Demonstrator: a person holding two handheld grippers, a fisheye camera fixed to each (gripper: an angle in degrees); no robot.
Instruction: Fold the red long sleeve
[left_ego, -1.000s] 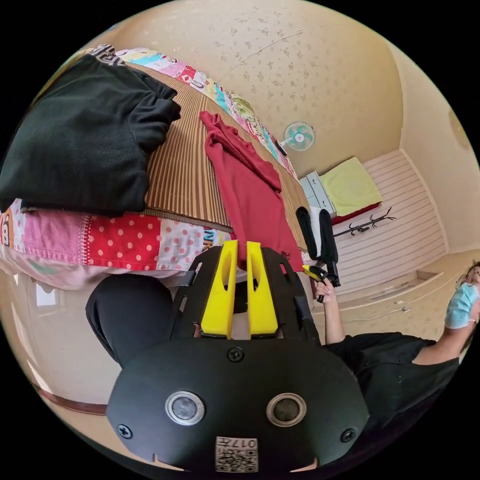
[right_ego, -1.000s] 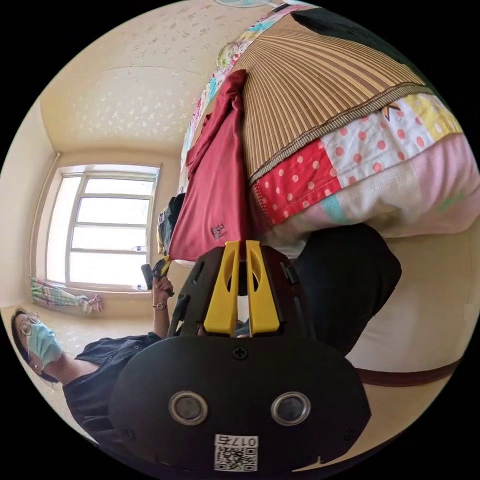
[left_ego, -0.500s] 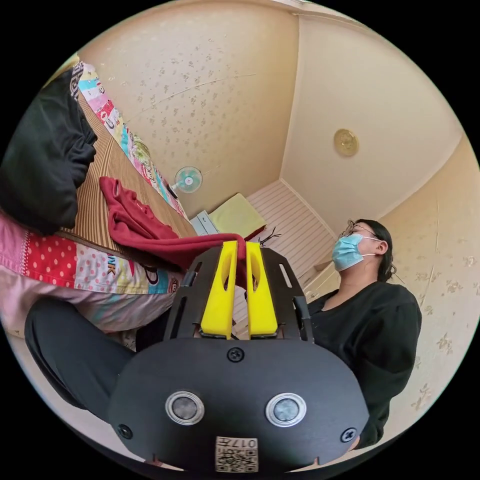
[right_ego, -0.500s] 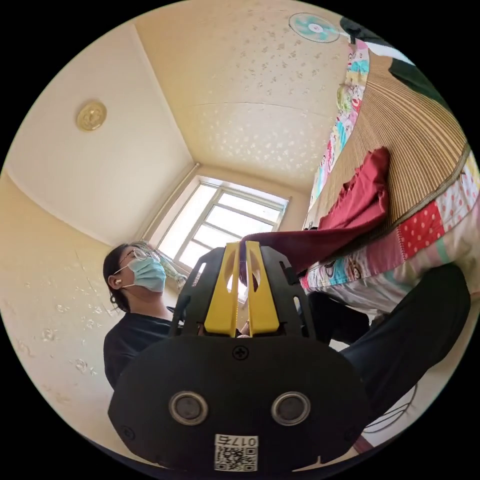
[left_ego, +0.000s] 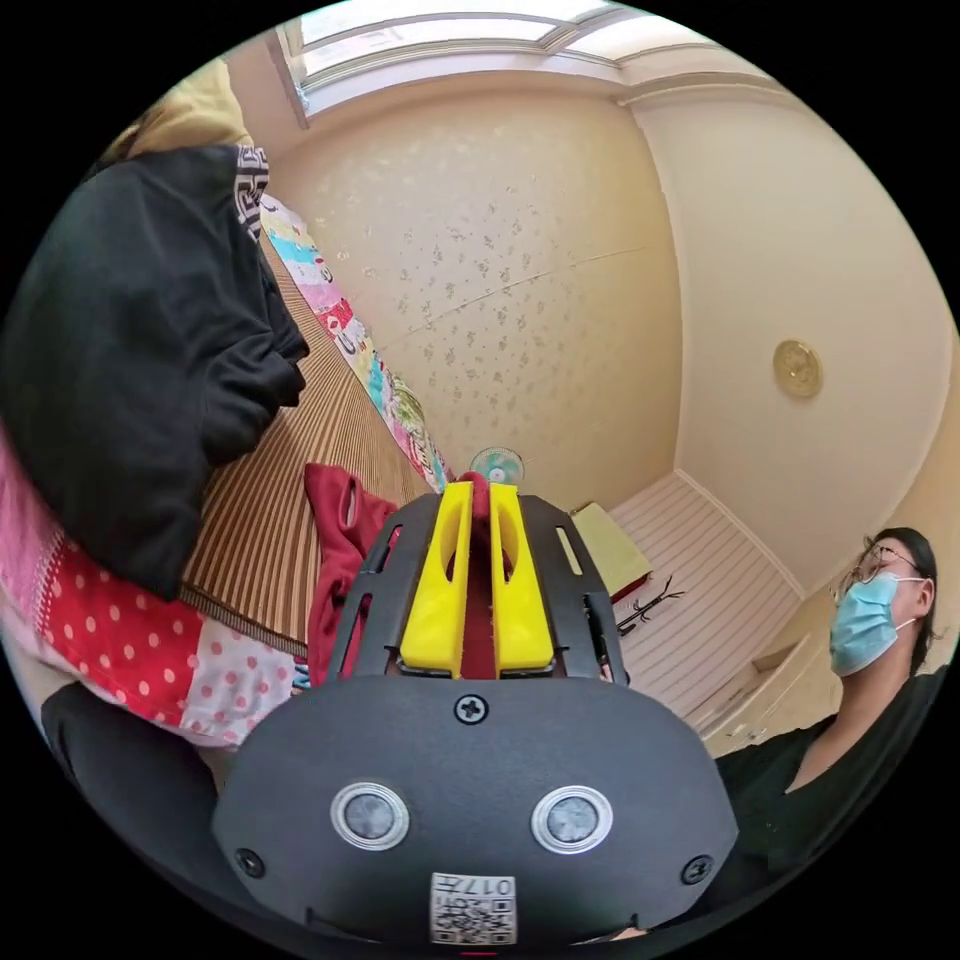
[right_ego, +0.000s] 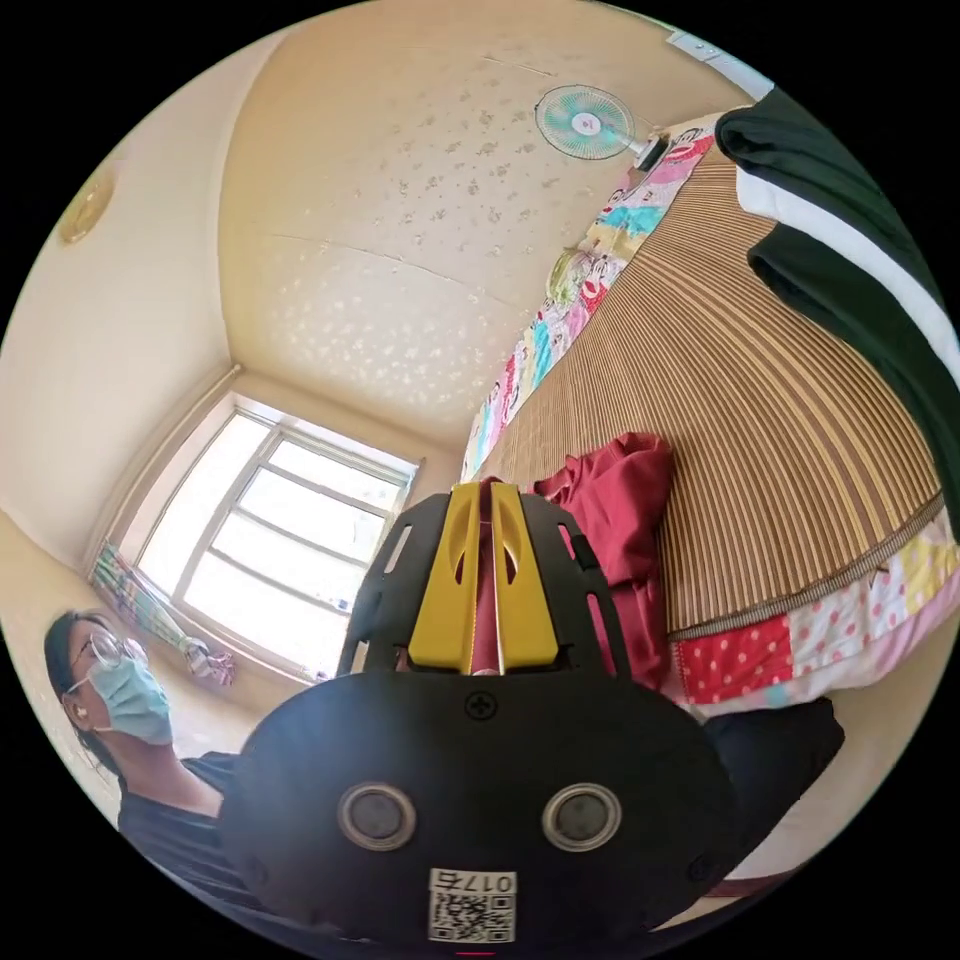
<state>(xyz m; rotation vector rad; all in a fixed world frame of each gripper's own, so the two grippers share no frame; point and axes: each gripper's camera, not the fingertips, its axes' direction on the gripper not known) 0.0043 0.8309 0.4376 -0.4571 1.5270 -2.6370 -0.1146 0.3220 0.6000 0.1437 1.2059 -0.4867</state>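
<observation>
The left tool (left_ego: 479, 492) has its yellow jaws pressed together on a strip of the red long sleeve (left_ego: 340, 545), the cloth showing red in the narrow slot between them. The right tool (right_ego: 479, 492) pinches the same garment likewise, red fabric caught between its two jaws. Just beyond each tool the rest of the red long sleeve lies bunched on the striped mat (left_ego: 270, 490) near the edge of the bed, draping over that edge toward the tools in both views. Under the mat a patchwork quilt (left_ego: 150, 650) with red and white polka-dot squares hangs off the bed's side. In the left gripper view a black garment (left_ego: 140, 350) sits heaped on the mat beside the red one, apart from it. In the right gripper view a dark garment with a white stripe (right_ego: 850, 260) lies on the mat, well apart from the red cloth. A person in a black top (right_ego: 170, 830) and a face mask shows at the edge of each view. Farther off stand a fan (right_ego: 585, 122), a window (right_ego: 270, 540) and the papered wall (left_ego: 520, 300)
</observation>
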